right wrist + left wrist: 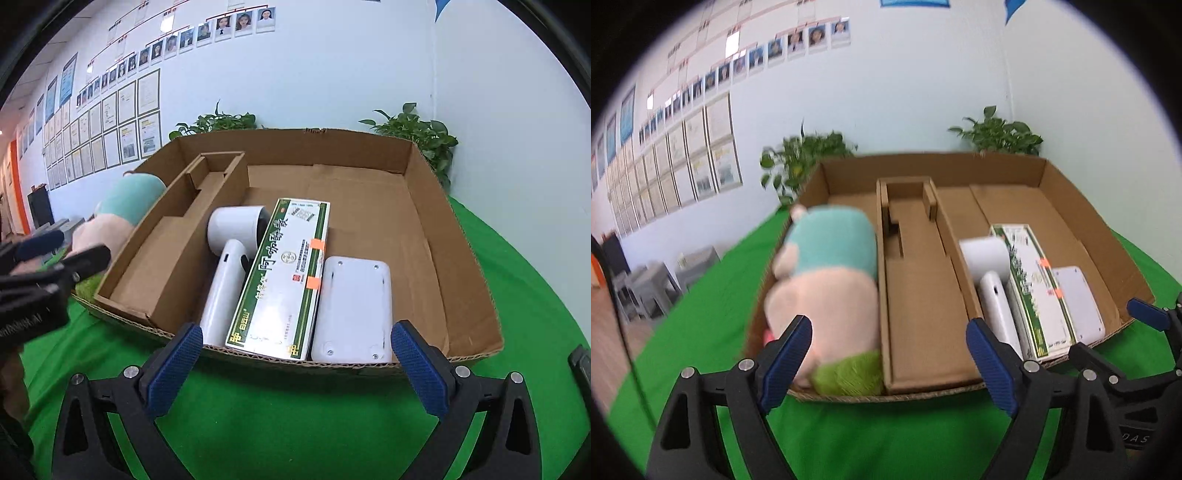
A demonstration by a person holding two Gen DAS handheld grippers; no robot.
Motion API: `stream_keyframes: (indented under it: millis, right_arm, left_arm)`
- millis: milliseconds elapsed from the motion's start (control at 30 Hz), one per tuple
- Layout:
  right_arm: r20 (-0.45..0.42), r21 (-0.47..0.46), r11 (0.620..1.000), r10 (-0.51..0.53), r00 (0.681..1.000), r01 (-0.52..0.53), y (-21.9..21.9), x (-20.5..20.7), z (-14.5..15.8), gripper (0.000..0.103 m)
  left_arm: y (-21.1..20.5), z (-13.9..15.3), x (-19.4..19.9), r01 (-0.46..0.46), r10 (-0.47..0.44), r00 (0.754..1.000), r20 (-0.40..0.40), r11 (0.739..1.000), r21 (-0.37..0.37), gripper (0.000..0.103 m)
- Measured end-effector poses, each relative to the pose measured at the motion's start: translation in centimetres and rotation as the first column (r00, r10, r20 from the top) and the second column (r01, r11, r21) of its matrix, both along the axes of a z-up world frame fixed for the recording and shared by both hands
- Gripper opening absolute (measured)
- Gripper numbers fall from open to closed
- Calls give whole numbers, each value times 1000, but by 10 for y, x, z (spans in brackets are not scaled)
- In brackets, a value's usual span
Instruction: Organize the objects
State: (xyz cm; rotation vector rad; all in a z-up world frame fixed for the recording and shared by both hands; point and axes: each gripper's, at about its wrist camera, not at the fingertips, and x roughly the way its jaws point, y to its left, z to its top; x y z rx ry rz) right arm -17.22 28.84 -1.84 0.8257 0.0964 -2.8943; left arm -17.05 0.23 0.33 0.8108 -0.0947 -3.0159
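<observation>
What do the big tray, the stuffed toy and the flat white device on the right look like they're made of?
Tray: brown corrugated cardboard, matte; fluting shows along its cut front edge.
Stuffed toy: soft plush fabric in teal, pink and green; fuzzy, rounded surface, though blurred.
Flat white device: probably moulded plastic, smooth and slightly glossy; rounded corners and small screws show.

A brown cardboard box [424,192] on a green cloth [295,417] holds a pink, teal and green plush toy [827,291], a white hair dryer [229,266] and a green-edged white carton [284,273].
</observation>
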Motion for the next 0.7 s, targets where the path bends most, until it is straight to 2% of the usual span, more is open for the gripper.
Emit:
stream_keyframes:
  millis: [67,200,433,700]
  right_arm:
    - [29,2,1000,-20,999,20,-1,-8,-8,103]
    - [28,6,1000,-30,999,30,-2,-16,-10,103]
    - [41,-21,999,-26,999,27,3,-18,-11,103]
    - [51,-23,999,-31,998,32,3,-18,-14,103]
  left_arm:
    - [-2,-9,0,-30,30,999,16,999,17,86]
    - [8,-24,-13,-58,58,998,-12,998,-24,86]
    - [14,-26,-23,-42,42,999,12,998,-56,102]
    - [13,-29,-26,-42,44,999,25,998,-47,102]
